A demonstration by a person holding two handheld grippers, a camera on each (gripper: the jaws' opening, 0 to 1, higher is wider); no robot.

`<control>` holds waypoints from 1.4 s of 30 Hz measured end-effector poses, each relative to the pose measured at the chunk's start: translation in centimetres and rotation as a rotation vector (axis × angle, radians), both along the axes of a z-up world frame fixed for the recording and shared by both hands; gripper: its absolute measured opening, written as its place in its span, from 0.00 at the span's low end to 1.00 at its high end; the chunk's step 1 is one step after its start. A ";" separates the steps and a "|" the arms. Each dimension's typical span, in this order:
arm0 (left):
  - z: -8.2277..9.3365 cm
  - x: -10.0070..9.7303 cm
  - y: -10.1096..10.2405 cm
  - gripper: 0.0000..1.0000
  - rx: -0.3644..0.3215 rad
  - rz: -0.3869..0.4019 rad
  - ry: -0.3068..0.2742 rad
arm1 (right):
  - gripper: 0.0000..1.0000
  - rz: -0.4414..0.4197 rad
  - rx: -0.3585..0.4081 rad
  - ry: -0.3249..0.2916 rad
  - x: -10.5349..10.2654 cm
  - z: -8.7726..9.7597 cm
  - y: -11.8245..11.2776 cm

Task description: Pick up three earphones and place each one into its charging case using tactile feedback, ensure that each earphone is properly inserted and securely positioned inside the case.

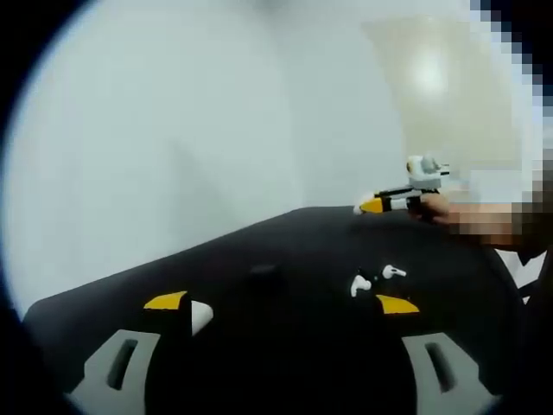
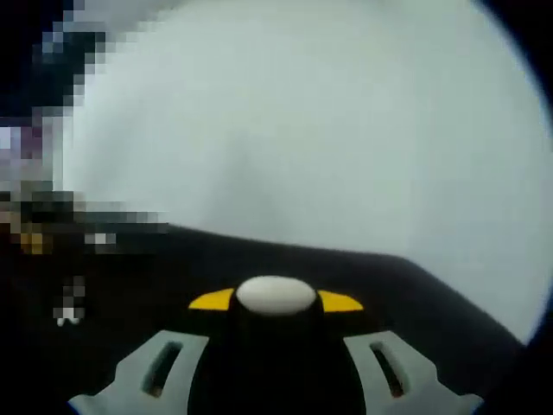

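1. Right claw [image 2: 276, 303] first: its yellow-tipped jaws are closed on a white rounded object [image 2: 276, 295] that I take to be a charging case or an earphone body; the blur leaves me unsure which. If the squeeze is off-centre on that smooth shell, it could pop out sideways onto the black surface [image 2: 415, 294].

2. From the left gripper view, the same claw hangs well above the far edge, holding something white [image 1: 423, 169] near a person's hand. A drop from that height would likely bounce the piece off the surface.

3. Left claw [image 1: 281, 303]: its jaws stand wide apart and carry nothing between them. A white conical piece [image 1: 200, 316] sits just beside the left jaw tip; I cannot tell whether it lies on the surface or belongs to the jaw. I could nudge it by accident when I close.

4. Two white earphones [image 1: 378, 278] lie close together on the surface [image 1: 285, 251], just beyond the right jaw tip. Being so near each other, a reach for one may knock the other away, or catch both.

5. White parts against glare and soft focus make alignment hard, so a stem could enter its slot crooked and feel seated when it is not.
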State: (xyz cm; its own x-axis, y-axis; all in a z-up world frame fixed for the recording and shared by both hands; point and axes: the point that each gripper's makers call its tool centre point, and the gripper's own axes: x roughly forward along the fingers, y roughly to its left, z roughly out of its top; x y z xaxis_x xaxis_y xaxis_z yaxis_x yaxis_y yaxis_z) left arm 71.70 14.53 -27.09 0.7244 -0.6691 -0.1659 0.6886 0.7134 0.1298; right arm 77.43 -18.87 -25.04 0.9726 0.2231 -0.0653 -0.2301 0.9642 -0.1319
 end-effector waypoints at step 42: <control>0.0 -0.2 -0.2 0.80 0.025 -0.008 -0.006 | 0.37 -0.076 -0.018 0.302 0.3 -6.7 -2.5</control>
